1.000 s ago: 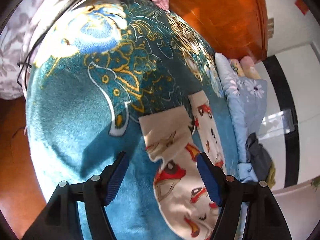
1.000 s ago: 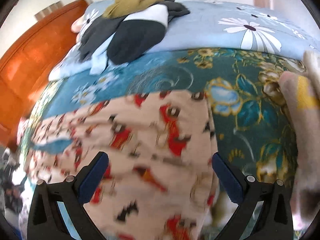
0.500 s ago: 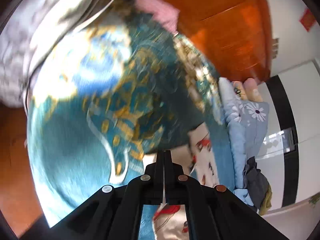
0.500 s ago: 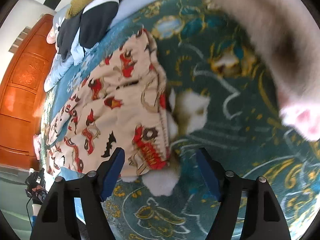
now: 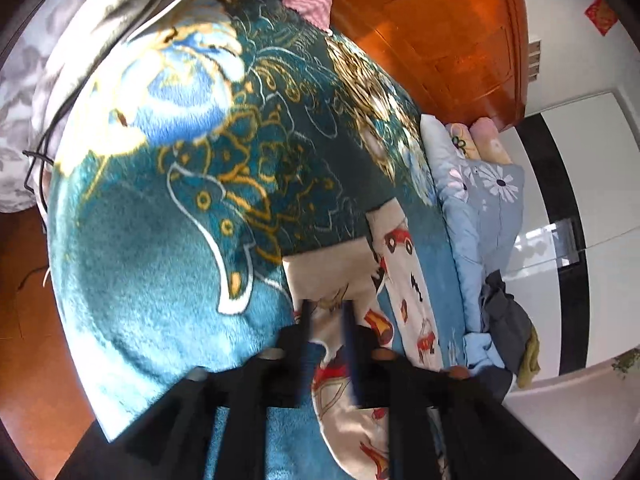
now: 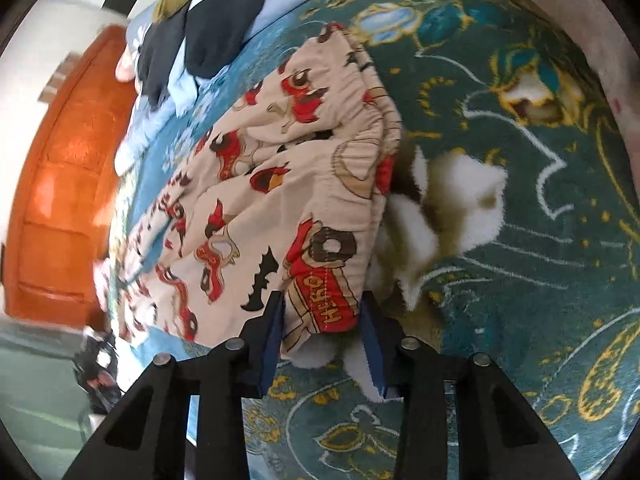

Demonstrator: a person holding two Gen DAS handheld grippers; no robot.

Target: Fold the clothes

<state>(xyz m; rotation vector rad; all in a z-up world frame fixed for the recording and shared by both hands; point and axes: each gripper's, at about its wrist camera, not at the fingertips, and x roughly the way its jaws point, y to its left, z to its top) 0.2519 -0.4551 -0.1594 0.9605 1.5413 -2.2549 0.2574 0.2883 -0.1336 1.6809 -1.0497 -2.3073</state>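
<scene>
Cartoon-print pyjama trousers [image 6: 280,184] lie spread on the teal blanket [image 6: 520,280], unfolded. Your right tongs [image 6: 322,344] are closing around the waistband corner; your left tongs [image 5: 326,320] are opening over a leg hem. Folding barely begun.

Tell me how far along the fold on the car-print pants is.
Early stage. Done: the car-print pants lie spread on the teal floral blanket. In hand: the right claw is closing around the waistband corner; the left claw is opening over a leg end. Left: no fold is made yet, and the dark clothes pile behind looks untouched.
</scene>
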